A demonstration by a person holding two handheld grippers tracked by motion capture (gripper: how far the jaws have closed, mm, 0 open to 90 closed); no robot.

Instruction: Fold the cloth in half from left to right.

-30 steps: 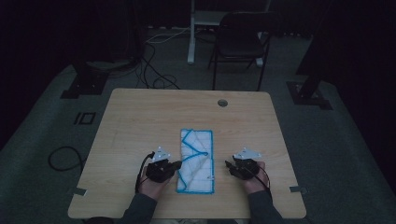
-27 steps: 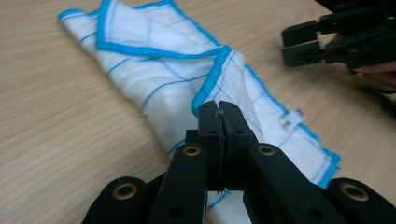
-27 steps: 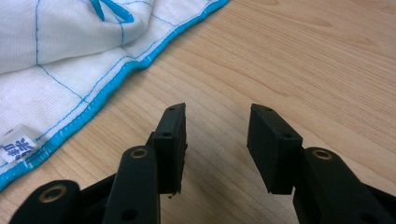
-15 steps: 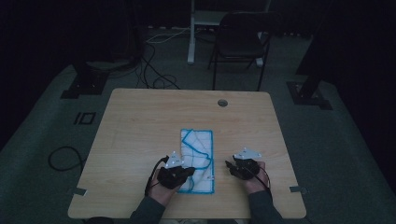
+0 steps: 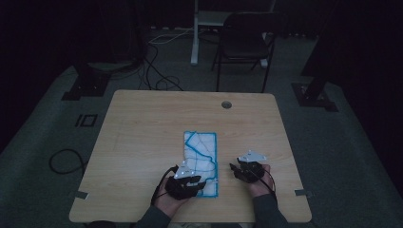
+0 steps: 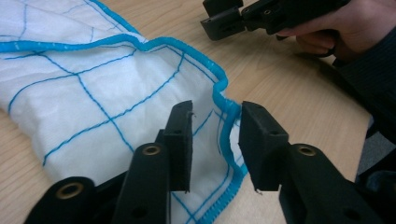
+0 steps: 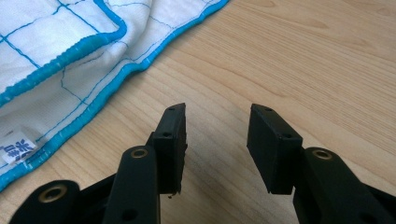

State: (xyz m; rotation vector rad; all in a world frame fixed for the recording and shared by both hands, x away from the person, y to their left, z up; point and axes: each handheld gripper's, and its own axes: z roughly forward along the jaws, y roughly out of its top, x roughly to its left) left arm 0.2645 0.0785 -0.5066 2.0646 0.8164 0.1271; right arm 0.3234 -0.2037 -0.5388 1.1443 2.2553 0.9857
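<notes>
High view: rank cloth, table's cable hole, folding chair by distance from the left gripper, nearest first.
1. Cloth, lying folded right under the left gripper at the table's near edge.
2. Cable hole, near the table's far edge.
3. Folding chair, on the floor beyond the table.

a light wooden table (image 5: 142, 142) bears a folded white, blue-edged cloth (image 5: 200, 152)

high cam overhead, dim, looking down the light wooden table (image 5: 142, 142), both gripper cams low and close, sharing probably the same white blue-stitched cloth (image 6: 84, 93)
</notes>
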